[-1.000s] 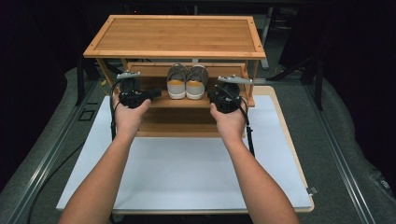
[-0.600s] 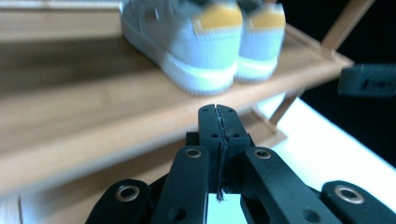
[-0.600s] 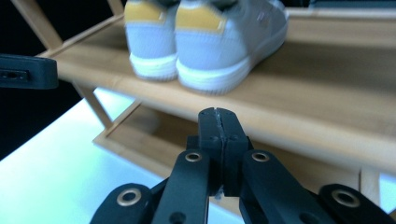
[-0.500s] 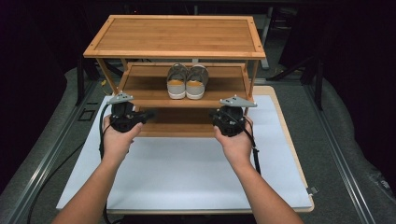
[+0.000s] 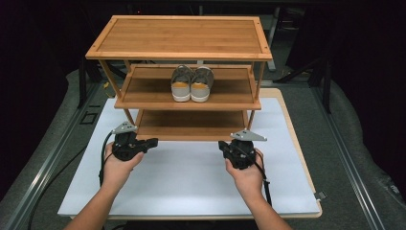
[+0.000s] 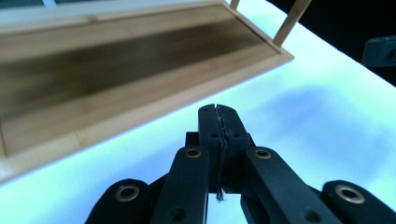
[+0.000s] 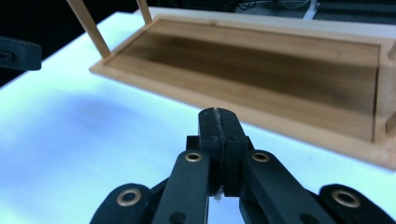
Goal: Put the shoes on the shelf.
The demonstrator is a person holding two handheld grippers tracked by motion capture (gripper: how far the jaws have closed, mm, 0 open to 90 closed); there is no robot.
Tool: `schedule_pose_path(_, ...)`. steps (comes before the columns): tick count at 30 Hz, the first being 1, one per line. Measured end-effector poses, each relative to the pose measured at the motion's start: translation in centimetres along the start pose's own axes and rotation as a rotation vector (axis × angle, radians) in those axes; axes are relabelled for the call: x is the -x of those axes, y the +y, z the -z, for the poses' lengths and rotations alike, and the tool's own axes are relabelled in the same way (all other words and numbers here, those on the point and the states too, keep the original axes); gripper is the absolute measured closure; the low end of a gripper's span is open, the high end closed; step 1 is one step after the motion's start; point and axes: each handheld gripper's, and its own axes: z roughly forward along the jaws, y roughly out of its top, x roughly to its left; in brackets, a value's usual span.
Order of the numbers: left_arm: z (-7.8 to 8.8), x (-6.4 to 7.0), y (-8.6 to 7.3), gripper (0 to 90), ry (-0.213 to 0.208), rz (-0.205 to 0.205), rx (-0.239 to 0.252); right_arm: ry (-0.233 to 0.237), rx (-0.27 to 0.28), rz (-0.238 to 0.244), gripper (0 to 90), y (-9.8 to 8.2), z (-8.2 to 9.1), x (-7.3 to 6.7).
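Note:
A wooden three-tier shoe rack [image 5: 182,40] stands on the white table mat [image 5: 191,177]. A pair of grey shoes [image 5: 191,84] with tan heels sits on its middle shelf. My left gripper [image 5: 152,142] is low over the mat in front of the rack's left corner, pointing right, jaws shut and empty [image 6: 217,111]. My right gripper [image 5: 221,144] is low in front of the rack's right corner, pointing left, jaws shut and empty [image 7: 217,113]. The bottom shelf [image 6: 116,65] lies just beyond the left jaws, and the same shelf [image 7: 261,70] lies beyond the right jaws.
The mat rests on a wooden board [image 5: 297,143] with dark floor and metal rails [image 5: 48,158] on either side. Black cables [image 5: 101,163] trail from the grippers along the forearms. Open mat lies between the two hands.
Both hands have drawn back from the middle shelf and sunk toward the mat, and are now in front of the bottom shelf. The shoes stay on the shelf.

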Motion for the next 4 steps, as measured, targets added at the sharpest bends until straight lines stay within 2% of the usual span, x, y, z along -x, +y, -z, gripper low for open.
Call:
schedule_pose_path(2,-0.14,-0.01,-0.49,89.3,-0.011,-0.001,-0.01,0.0,-0.004,0.011,90.0,-0.97,0.12,-0.04)
schedule_pose_path(3,-0.53,0.06,-1.34,88.9,-0.021,-0.004,-0.026,0.001,-0.004,0.007,90.0,-1.46,0.13,-0.04)
schedule_pose_path(4,-0.53,0.06,-1.34,87.8,-0.021,-0.004,-0.026,0.001,-0.004,0.007,90.0,-1.46,0.13,-0.04)
